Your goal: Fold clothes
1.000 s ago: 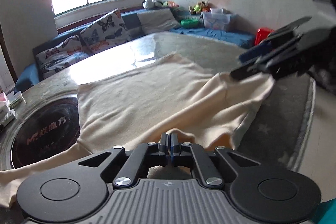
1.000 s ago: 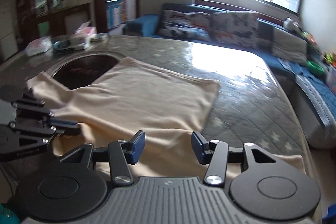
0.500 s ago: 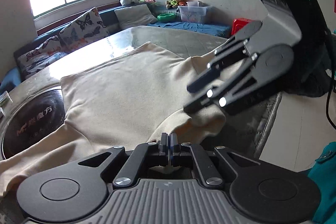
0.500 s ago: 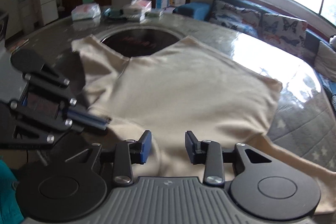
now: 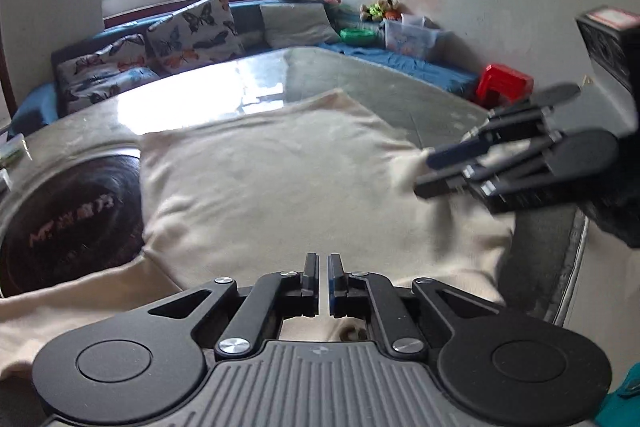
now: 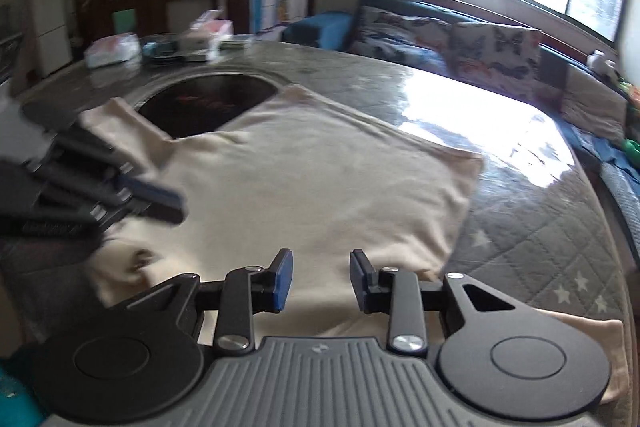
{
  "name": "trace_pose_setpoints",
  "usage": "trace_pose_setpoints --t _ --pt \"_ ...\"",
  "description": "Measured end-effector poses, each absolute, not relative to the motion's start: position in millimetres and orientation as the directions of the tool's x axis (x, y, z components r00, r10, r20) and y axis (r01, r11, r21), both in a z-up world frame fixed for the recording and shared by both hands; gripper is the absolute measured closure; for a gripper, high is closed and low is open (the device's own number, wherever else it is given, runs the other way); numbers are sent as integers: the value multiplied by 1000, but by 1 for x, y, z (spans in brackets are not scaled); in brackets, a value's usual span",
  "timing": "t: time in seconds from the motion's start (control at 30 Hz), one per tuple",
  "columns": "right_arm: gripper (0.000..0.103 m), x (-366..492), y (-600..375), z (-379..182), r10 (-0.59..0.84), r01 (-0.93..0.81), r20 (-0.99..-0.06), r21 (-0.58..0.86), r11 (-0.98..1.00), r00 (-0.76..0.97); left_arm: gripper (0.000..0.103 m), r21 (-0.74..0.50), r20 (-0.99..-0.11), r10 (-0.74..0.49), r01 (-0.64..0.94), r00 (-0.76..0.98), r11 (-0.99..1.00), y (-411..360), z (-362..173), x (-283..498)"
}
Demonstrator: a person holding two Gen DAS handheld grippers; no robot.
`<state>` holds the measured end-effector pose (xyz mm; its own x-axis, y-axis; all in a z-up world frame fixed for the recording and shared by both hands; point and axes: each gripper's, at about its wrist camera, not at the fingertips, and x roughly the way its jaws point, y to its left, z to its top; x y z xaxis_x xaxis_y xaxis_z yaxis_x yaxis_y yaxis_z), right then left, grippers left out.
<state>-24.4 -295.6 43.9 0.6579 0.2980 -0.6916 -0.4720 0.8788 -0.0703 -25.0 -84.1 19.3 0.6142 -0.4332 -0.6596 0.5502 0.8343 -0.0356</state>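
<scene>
A cream long-sleeved top point(image 5: 260, 179) lies spread on the round table point(image 5: 360, 79), one sleeve point(image 5: 80, 303) trailing towards the near left. My left gripper point(image 5: 323, 259) hangs just above the top's near edge. Its jaws are opening, with only a narrow slit between them and no cloth in it. The right wrist view shows the left gripper point(image 6: 178, 209) blurred over the top's point(image 6: 320, 167) left side. My right gripper point(image 6: 320, 259) stands open above the near hem with nothing between its pads. It is also blurred point(image 5: 424, 175) over the top's right edge in the left wrist view.
A dark round hob point(image 5: 68, 219) is set into the table beside the top's shoulder. Tissue packs and boxes point(image 6: 112, 49) sit at the table's far side. A sofa with butterfly cushions point(image 5: 192, 27) runs behind it, and a red stool point(image 5: 504, 83) stands at the right.
The left jaws, pressed together before, now show a slit. The right jaws have narrowed since a second ago. The raised fold between the grippers has dropped flat, and the right gripper has drawn back to the right.
</scene>
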Motion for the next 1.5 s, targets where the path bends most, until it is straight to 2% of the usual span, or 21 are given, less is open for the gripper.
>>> trace_pose_setpoints --t 0.13,0.33,0.6,0.77,1.07,1.17,1.23,1.5 --pt "73 -11 -312 26 221 -415 -736 -89 906 640 97 -43 -679 -440 566 588 823 -81 11 -31" --pt "73 -6 -319 37 243 -416 -722 -67 907 648 97 -71 -669 -447 547 594 834 -75 19 -19" --pt "73 33 -316 26 236 -403 -762 -36 915 603 97 -93 -661 -360 404 658 910 -55 26 26" --pt "73 53 -319 35 252 -402 -753 -19 915 608 97 -117 -685 -322 337 654 934 -37 20 49" --pt "73 147 -337 26 135 -249 -751 -41 968 646 97 -133 -692 -291 279 661 951 -17 15 55" --pt "83 167 -339 19 117 -208 -756 -25 978 644 97 -139 -690 -285 264 665 954 -13 15 55" --pt "96 181 -338 16 120 -194 -749 -12 981 651 97 -134 -689 -276 257 670 957 -12 15 54" --pt "96 206 -314 11 110 -219 -726 -57 974 679 96 -125 -681 -247 224 689 967 -7 14 51"
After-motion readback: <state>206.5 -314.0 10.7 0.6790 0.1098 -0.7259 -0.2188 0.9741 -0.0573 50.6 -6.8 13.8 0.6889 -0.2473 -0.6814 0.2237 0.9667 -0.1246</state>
